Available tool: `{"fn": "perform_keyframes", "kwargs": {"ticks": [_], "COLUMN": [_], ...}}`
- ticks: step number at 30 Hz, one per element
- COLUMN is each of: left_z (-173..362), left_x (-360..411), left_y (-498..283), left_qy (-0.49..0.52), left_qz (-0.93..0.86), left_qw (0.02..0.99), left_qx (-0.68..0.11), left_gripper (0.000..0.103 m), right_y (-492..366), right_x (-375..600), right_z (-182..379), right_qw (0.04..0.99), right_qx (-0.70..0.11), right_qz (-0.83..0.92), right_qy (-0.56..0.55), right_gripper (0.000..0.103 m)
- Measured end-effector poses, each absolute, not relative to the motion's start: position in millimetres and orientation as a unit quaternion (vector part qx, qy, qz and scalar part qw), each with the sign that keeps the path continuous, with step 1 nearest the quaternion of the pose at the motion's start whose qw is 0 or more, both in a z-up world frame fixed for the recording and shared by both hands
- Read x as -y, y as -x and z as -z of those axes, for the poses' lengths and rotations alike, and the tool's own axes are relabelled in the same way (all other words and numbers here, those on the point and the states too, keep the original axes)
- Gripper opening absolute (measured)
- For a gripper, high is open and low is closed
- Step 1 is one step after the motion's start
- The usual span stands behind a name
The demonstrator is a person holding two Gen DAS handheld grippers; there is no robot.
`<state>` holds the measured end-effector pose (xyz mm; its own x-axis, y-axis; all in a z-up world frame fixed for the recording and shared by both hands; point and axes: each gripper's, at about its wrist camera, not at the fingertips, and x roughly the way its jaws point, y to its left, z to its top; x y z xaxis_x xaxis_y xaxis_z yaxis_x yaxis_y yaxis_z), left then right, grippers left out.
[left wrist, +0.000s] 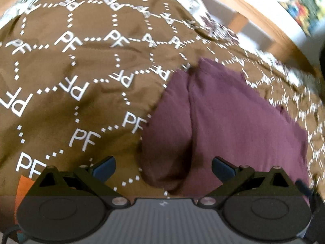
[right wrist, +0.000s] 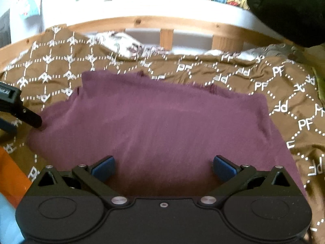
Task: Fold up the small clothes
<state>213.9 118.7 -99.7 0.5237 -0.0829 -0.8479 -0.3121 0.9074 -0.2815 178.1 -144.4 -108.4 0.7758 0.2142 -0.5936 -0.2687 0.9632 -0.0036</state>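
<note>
A maroon garment [right wrist: 158, 120] lies flat on a brown bedspread [right wrist: 284, 85] printed with white "PF" letters. In the left wrist view the maroon garment [left wrist: 223, 122] fills the lower right, with a lengthwise crease and its left edge folded under. My left gripper [left wrist: 163, 167] is open, hovering over the garment's near left corner with nothing between its blue pads. My right gripper [right wrist: 163, 167] is open above the garment's near edge, also holding nothing. The left gripper's black finger [right wrist: 30, 118] shows at the left edge of the right wrist view, touching the garment's left side.
A wooden bed frame [right wrist: 142, 23] with slats runs behind the bedspread, with white patterned bedding [right wrist: 126, 44] bunched along it. An orange item [right wrist: 12, 179] lies at the near left. A dark object [right wrist: 284, 10] hangs at the upper right.
</note>
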Motion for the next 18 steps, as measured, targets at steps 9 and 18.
{"fn": "perform_keyframes", "kwargs": {"ticks": [9, 18], "left_z": [114.2, 130.1], "left_x": [-114.3, -105.0], "left_y": [-253.7, -261.4], "left_qy": [0.189, 0.182], "left_qz": [-0.053, -0.01], "left_qw": [0.847, 0.826], "left_qx": [-0.494, -0.533], "left_gripper": [0.102, 0.102], "right_y": [-197.2, -198.9], "right_x": [155.2, 154.7], "right_z": [120.8, 124.3], "right_qw": [0.933, 0.93], "right_qx": [-0.348, -0.356], "right_qz": [-0.089, -0.091], "right_qy": [0.022, 0.029], "right_gripper": [0.102, 0.102]}}
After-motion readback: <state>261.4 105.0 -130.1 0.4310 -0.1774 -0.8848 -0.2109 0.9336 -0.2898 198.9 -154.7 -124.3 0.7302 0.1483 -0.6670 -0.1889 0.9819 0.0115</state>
